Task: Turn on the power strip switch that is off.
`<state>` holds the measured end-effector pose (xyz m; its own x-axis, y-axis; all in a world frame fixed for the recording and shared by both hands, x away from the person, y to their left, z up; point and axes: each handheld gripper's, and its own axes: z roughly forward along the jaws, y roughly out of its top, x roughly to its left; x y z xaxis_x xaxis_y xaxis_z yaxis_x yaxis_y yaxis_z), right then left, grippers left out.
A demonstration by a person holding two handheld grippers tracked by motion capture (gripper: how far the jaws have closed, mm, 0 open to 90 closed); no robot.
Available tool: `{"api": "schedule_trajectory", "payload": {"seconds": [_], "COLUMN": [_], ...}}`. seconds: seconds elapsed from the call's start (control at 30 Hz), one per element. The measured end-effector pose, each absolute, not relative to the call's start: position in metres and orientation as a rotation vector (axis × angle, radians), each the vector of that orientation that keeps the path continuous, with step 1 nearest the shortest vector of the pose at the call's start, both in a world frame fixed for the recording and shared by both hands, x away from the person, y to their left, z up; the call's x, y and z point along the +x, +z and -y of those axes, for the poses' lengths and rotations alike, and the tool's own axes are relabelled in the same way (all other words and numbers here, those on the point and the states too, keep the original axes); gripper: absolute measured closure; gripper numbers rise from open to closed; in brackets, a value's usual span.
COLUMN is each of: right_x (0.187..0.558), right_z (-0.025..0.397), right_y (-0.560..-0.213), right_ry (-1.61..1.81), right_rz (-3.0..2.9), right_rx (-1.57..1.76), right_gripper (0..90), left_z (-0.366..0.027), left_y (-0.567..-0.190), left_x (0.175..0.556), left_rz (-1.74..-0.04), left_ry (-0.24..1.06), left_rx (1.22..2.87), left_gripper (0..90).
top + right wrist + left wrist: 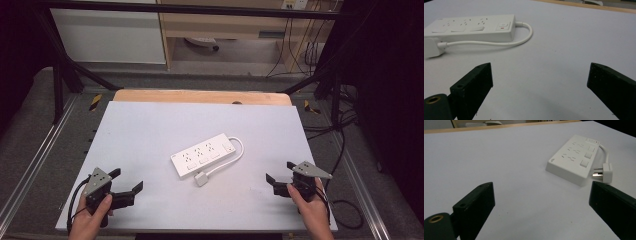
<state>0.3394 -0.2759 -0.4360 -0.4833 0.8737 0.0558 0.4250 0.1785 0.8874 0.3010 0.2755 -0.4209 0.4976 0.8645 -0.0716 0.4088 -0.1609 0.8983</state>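
Flanking power strip [205, 155]: both tools [129, 182] [280, 171] gaping.

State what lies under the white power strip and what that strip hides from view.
The power strip lies flat on the white table, its plug beside it. The table surface directly beneath it is covered, so nothing there can be seen.

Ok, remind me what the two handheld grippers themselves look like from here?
Both match: the left gripper and right gripper each have a black body, two blocky black jaws and a grey three-cornered plate on top. A black cable trails from each. The gripper views show a brass-coloured ring at the lower left. No sleeves visible.
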Motion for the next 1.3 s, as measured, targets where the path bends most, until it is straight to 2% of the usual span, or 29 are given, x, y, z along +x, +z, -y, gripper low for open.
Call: {"api": "schedule_trajectory", "payload": {"seconds": [1.3], "right_x": [0.331], "right_z": [0.265], "right_y": [-0.42], "right_ry": [1.34], "right_rz": [-1.99], "right_rx": [1.167], "right_gripper": [3.7], "left_z": [-0.272], "left_y": [-0.422], "left_x": [0.301], "left_rz": [-1.038], "left_ry": [0.563], "left_rx": [1.793], "left_gripper": [6.5]}}
